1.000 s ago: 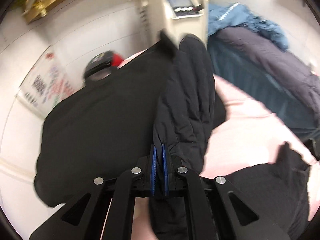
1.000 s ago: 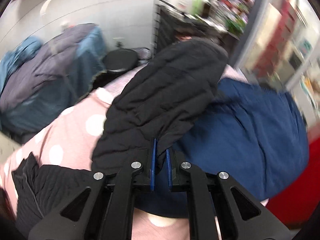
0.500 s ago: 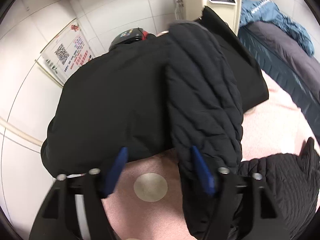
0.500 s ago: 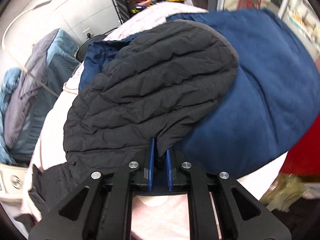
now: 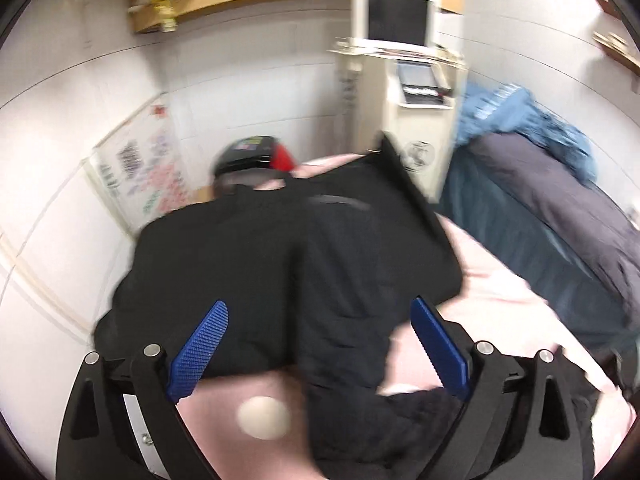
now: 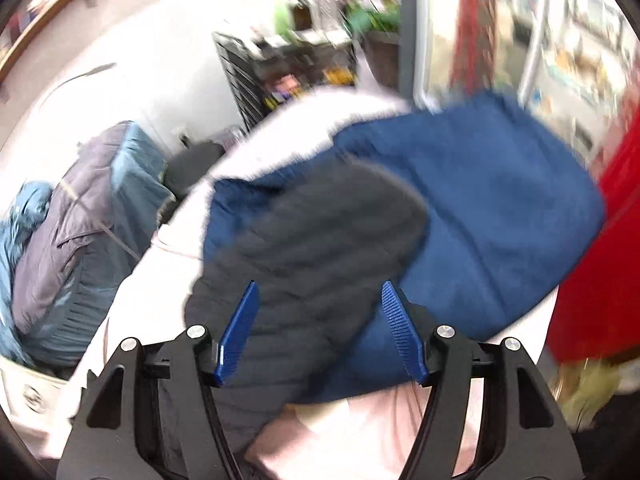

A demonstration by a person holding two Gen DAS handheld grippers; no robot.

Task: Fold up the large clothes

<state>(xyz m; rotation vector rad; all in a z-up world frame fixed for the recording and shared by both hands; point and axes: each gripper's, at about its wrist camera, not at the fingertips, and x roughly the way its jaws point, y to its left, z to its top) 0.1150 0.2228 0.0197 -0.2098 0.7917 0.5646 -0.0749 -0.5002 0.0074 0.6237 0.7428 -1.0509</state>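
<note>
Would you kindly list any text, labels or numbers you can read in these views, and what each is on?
None is readable.
Wall poster: coloured print, too blurred.
Cream machine: panel markings, too blurred.
Round emblem low on it: illegible.
Right wrist view: shelf goods smeared by motion.

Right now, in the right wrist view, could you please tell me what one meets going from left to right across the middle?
Grey-blue bedding pile → pink spread → black quilted sleeve → blue garment → red cloth.

No text can be read; the wall poster (image 5: 138, 176) carries print and the white machine (image 5: 416, 92) a label, both too blurred.
</note>
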